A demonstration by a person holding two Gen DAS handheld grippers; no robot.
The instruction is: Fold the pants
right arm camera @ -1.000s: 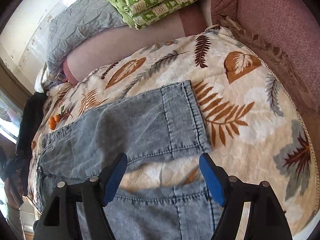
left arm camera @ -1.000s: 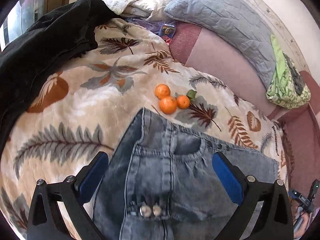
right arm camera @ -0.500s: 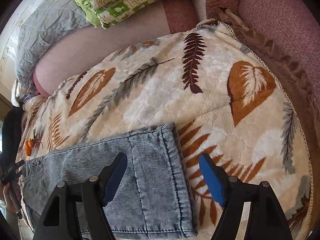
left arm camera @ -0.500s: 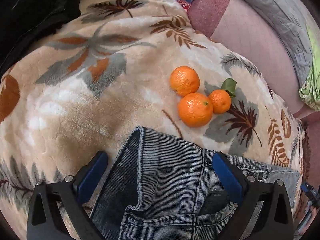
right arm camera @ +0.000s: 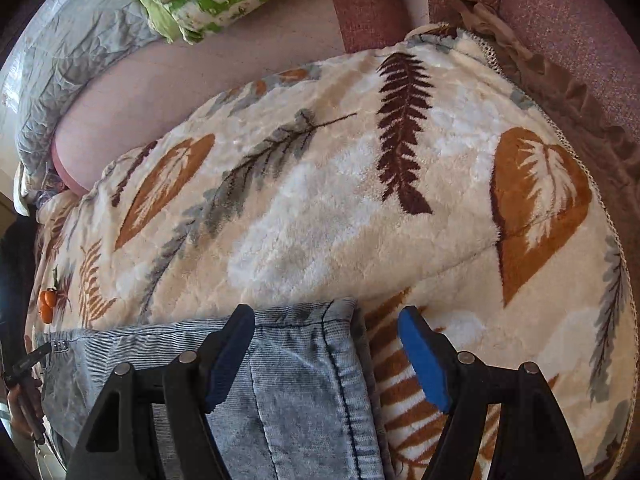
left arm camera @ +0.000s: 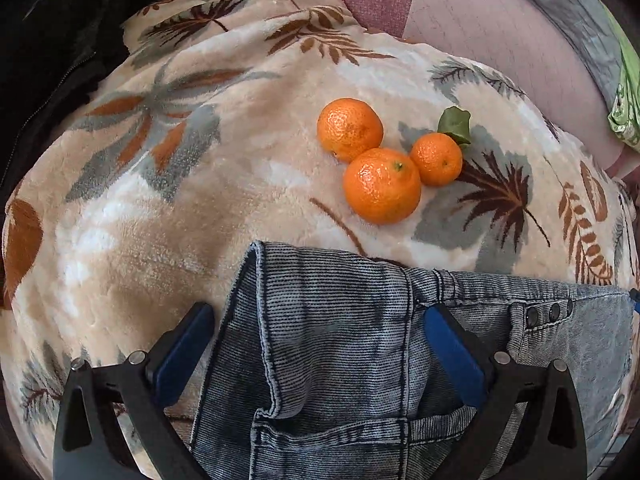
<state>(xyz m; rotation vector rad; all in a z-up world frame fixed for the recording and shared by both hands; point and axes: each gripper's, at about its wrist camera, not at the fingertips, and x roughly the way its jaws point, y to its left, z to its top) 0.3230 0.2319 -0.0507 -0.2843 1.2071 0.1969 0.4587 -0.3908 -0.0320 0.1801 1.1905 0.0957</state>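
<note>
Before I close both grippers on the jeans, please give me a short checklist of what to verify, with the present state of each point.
1. Left gripper open, with the jeans waist corner between its fingers: ok.
2. Right gripper open, with the leg hem between its fingers: ok.
3. Fingers actually touching the denim: cannot tell.
4. Oranges clear of the jeans: ok, they lie apart on the blanket, but close to the waist edge.
5. Jeans lying flat: not ok, the waist shows a fold near the pocket.
6. Blanket not caught between the fingers: cannot tell.
</note>
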